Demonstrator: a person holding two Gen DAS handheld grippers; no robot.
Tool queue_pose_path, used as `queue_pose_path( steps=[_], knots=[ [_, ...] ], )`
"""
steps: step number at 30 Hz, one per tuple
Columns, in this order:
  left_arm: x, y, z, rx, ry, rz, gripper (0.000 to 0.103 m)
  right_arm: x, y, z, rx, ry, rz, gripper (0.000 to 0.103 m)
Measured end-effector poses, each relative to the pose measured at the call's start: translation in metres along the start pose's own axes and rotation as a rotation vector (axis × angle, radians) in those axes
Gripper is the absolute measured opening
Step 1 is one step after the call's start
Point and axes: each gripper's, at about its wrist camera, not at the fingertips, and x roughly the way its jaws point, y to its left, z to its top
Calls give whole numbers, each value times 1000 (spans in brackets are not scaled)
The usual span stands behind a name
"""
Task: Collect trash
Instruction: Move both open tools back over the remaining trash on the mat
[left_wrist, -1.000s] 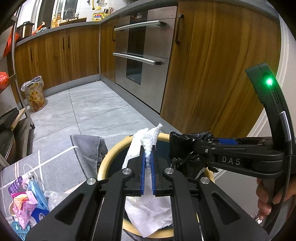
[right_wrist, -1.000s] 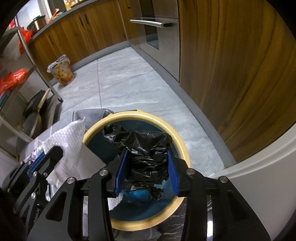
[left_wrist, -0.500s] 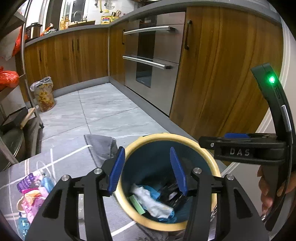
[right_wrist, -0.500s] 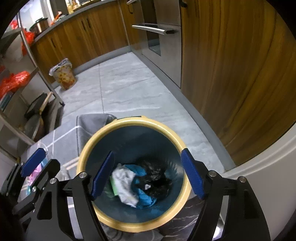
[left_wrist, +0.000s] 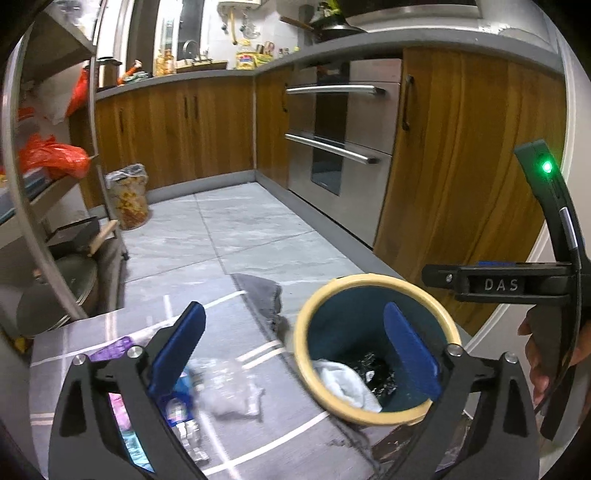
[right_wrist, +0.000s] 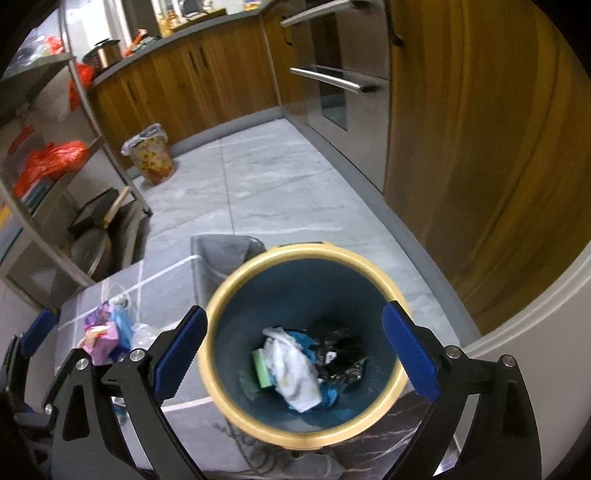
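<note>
Left tool (left_wrist: 291, 350): wide open, holding nothing, above the worktop's cloth (left_wrist: 236, 295).
Right tool (right_wrist: 295, 350): wide open, empty, over the bin (right_wrist: 258, 432).
Bin: yellow rim, at the right of the cloth; holds white tissue (right_wrist: 295, 373), black bag (right_wrist: 343, 358).
Wrappers (right_wrist: 103, 332): loose on the cloth, left of the bin.

White tissue (right_wrist: 295, 373) lies inside bin (right_wrist: 236, 413)
</note>
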Motion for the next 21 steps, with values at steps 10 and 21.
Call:
queue_pose_path(
  steps=[10,21],
  knots=[
    [-46,56,-16,-12,-2,94,97,-10,62,-4,-57,-10,72,97],
    [-78,158,-50,-122,36,283,97,13,131,-7,-122,39,102,97]
  ],
)
